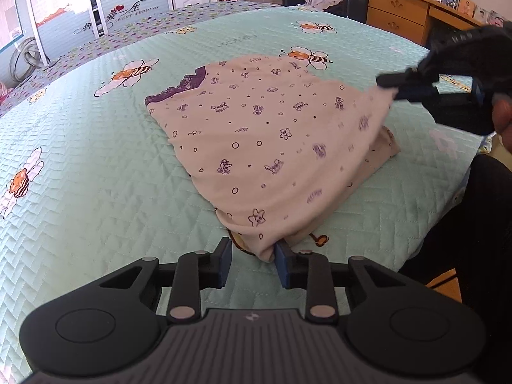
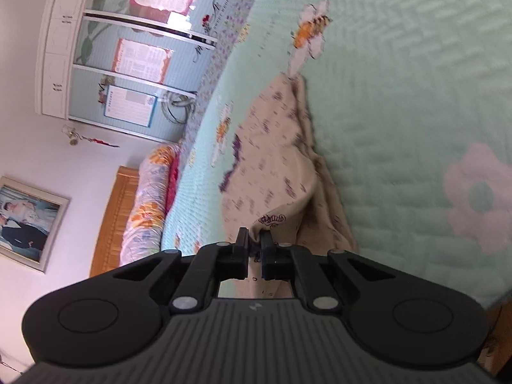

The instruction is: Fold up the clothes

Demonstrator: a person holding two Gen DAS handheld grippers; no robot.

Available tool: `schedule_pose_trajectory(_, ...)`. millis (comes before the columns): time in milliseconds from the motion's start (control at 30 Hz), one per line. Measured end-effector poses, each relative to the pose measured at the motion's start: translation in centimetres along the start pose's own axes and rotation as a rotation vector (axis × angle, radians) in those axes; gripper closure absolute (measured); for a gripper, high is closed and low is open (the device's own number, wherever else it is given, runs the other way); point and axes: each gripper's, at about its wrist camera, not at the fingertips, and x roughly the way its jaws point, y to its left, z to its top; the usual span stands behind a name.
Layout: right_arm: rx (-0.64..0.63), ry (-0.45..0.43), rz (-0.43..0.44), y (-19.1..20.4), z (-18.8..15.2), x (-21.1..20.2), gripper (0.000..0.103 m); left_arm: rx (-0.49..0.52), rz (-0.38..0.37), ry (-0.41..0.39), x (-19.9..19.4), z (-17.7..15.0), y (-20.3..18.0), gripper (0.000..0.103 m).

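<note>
Two hand-held grippers work a beige printed garment (image 1: 256,134) lying on a green quilted bed (image 1: 96,192). The right gripper (image 2: 254,246) is clamped on a raised corner. The left gripper (image 1: 252,257) stands apart, the garment's near corner between its pads.

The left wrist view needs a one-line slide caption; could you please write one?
Right tongs lift a corner of the beige purple-printed cotton garment off the mint-green quilted bedspread; left tongs straddle its near corner.
</note>
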Motion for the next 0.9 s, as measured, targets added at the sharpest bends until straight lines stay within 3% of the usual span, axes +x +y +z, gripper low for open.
schedule_pose_trajectory(233,0.003,-0.002,0.025,1.2,0.2,0.6,0.097,0.007,0.004,-0.013,0.2,0.3,-0.5,0.071)
schedule_pose_trajectory(367,0.003,0.001,0.029,1.3,0.2,0.6,0.097,-0.037,0.018,-0.005,0.8,0.2,0.1,0.071)
schedule_pose_trajectory(400,0.002,0.002,0.028,1.3,0.2,0.6,0.097,-0.052,0.017,-0.008,0.9,0.1,0.3,0.073)
schedule_pose_trajectory(433,0.003,0.003,0.026,1.2,0.1,0.5,0.097,-0.067,0.018,-0.014,0.9,-0.1,0.4,0.089)
schedule_pose_trajectory(467,0.004,0.004,0.024,1.0,0.1,0.5,0.097,-0.099,0.020,-0.020,0.7,-0.4,0.8,0.097)
schedule_pose_trajectory(600,-0.002,0.001,0.006,0.4,-0.2,0.1,0.097,-0.286,0.007,-0.045,-0.4,-2.6,2.3,0.101)
schedule_pose_trajectory(900,0.012,0.005,0.001,-0.5,-0.7,-0.1,0.097,-0.312,0.005,-0.062,-1.2,-2.8,1.9,0.101)
